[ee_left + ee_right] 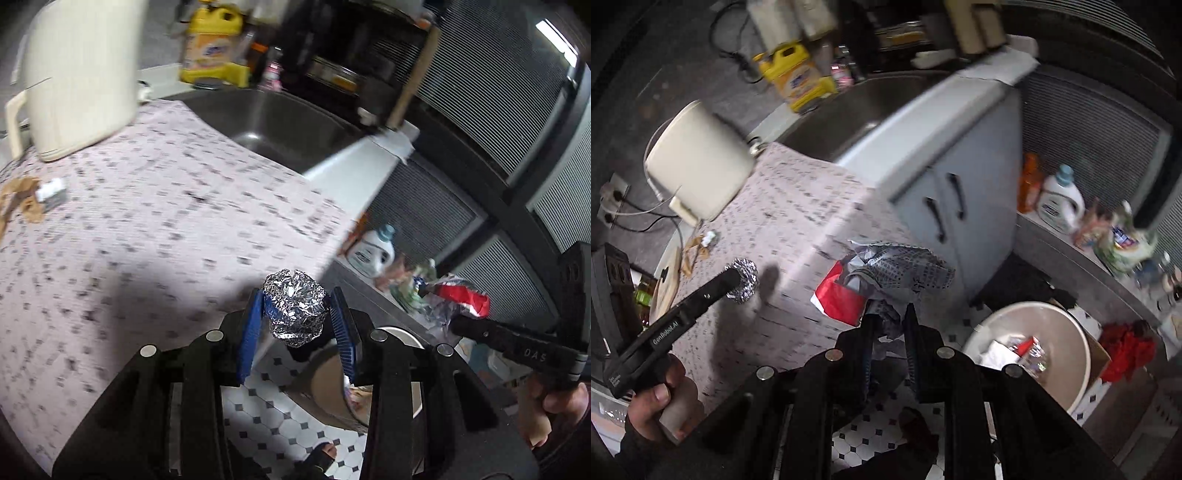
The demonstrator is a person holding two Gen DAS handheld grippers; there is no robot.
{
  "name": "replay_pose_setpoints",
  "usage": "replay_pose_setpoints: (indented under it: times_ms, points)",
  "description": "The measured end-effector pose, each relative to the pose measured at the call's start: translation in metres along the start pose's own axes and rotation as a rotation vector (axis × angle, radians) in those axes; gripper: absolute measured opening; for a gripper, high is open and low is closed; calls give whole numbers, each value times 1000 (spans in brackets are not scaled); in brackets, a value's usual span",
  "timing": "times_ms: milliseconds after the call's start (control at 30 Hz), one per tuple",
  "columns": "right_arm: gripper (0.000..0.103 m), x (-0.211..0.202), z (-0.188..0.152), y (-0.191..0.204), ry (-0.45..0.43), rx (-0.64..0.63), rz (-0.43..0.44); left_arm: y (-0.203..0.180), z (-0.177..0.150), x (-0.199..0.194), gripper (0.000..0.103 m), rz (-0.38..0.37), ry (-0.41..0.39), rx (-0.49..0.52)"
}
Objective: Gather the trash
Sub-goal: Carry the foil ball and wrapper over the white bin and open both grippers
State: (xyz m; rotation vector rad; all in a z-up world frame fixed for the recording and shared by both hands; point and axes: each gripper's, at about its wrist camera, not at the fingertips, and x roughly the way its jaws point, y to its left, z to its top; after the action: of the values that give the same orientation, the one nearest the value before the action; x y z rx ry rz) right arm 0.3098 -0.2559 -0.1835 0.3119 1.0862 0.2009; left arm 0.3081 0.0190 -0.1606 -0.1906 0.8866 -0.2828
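Note:
My left gripper (297, 314) is shut on a crumpled ball of aluminium foil (295, 306), held over the counter's front edge; the foil ball also shows in the right wrist view (744, 280). My right gripper (890, 314) is shut on a crumpled red, white and grey wrapper (882, 280), held past the counter edge above the floor; that wrapper shows in the left wrist view (461, 295). A round white trash bin (1067, 321) stands on the tiled floor below, with wrappers inside; it also shows in the left wrist view (402, 334).
A patterned counter mat (147, 229) holds a cream kettle (77, 74), torn brown paper (22, 203) and a small white scrap (51, 192). A sink (288, 125) and yellow detergent jug (214, 44) lie behind. Bottles (1060, 199) and a red cloth (1126, 347) sit at right.

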Motion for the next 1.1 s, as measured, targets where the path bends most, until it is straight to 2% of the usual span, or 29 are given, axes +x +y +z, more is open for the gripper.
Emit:
replay_pose_setpoints:
  times_ms: [200, 300, 367, 400, 433, 600, 900, 1100]
  points:
    - [18, -10, -30, -68, 31, 84, -41, -63, -19, 24, 37, -36, 46, 54]
    - [25, -10, -44, -97, 51, 125, -63, -83, -31, 32, 37, -36, 76, 67]
    - [37, -7, -52, -115, 84, 148, -64, -90, -38, 37, 37, -33, 93, 76]
    - [51, -7, -56, -122, 94, 154, -64, -96, -42, 40, 37, -31, 104, 79]
    - [60, -6, -61, -130, 106, 158, -62, -100, -46, 43, 37, -30, 111, 81]
    - [61, -12, -76, -175, 135, 210, -80, -120, -60, 58, 37, -35, 140, 82]
    - [61, -54, -96, -242, 114, 254, -153, -171, -93, 99, 38, -88, 203, 97]
    - [61, -83, -111, -271, 95, 278, -173, -197, -117, 124, 41, -118, 257, 79]
